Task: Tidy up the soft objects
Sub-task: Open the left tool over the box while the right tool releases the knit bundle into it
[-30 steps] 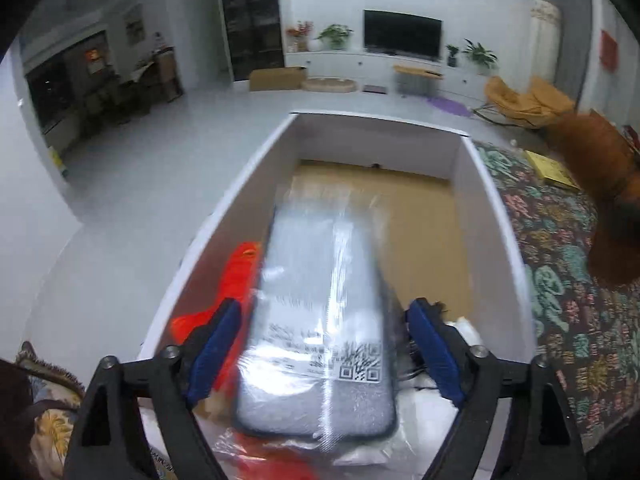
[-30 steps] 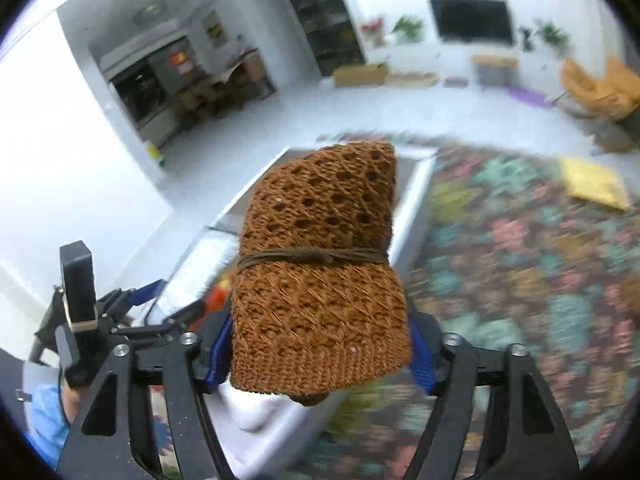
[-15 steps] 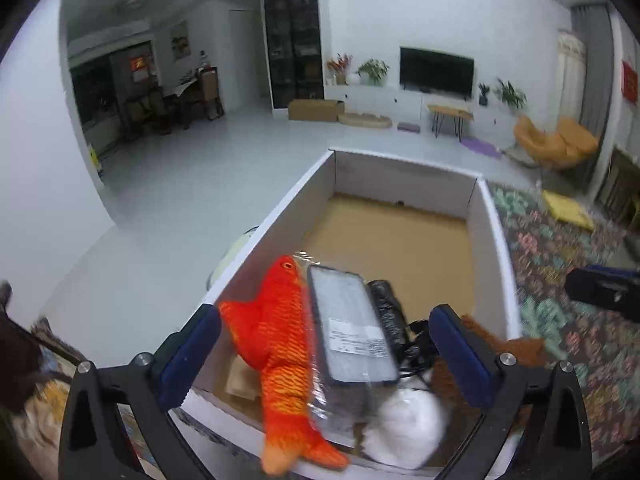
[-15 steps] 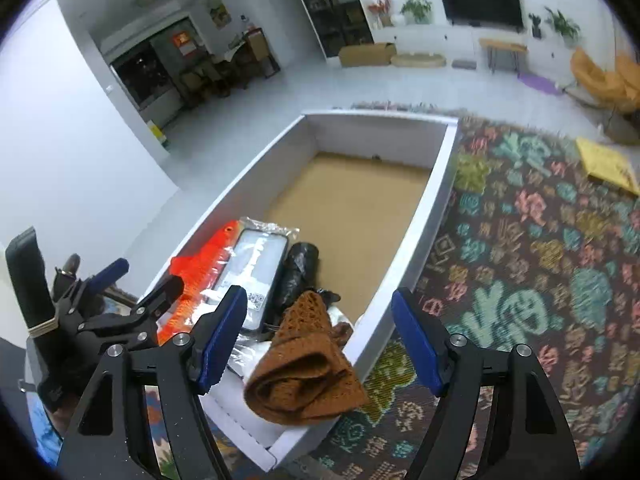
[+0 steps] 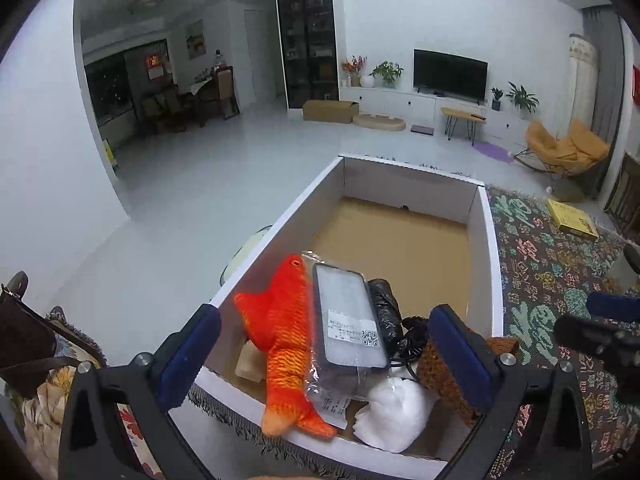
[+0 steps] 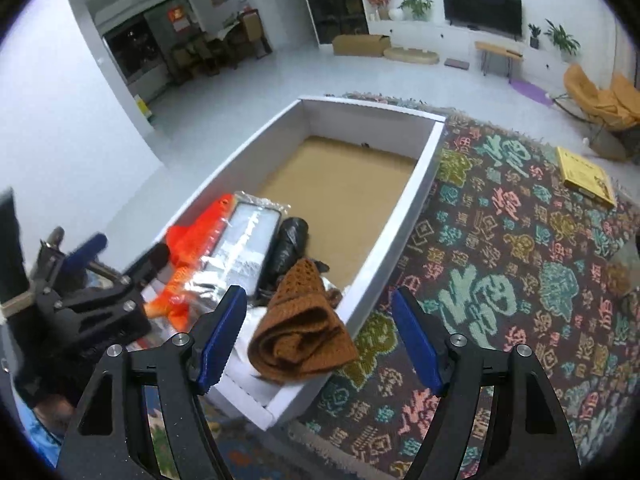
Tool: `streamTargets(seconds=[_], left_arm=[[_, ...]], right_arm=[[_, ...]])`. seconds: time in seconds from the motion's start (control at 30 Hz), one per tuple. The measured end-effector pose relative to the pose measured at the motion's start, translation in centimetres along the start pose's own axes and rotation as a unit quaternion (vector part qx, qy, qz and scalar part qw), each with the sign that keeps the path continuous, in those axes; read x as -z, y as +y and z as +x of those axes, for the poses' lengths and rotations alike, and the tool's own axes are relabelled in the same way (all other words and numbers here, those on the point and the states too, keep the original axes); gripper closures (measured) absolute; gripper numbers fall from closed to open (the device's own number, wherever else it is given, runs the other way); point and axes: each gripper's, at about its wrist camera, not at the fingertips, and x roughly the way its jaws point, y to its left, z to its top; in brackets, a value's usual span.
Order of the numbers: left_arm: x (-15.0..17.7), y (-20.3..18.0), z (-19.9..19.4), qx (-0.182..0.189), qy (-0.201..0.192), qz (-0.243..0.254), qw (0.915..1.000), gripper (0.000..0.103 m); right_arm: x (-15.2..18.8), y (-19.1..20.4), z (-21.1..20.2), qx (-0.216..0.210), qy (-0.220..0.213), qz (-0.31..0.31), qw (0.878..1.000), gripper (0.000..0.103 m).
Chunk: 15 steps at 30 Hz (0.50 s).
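- The left gripper (image 5: 324,348) had two black skeletal arms with triangular cut-outs, each tipped with a long blue pad.
- Silver round screws sat on its arms just behind the pads.
- The right gripper (image 6: 318,336) was of the same build: black frame, triangular openings, silver screw heads, and blue fingers (image 6: 219,334) with ribbed inner faces.
- Beside the right gripper, the left unit showed a black blocky body with small silver bolts and a blue-tipped finger.
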Motion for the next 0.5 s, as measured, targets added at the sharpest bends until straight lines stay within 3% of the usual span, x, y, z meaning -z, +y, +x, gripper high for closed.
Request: streamTargets(seconds=[0.5], left_arm=[[0.5,0.0,0.3,0.009,0.018,-0.007,0.9998,0.000]], right_arm=[[0.5,1.8,-0.5,0.019,-0.007,-0.043,0.999,0.025]])
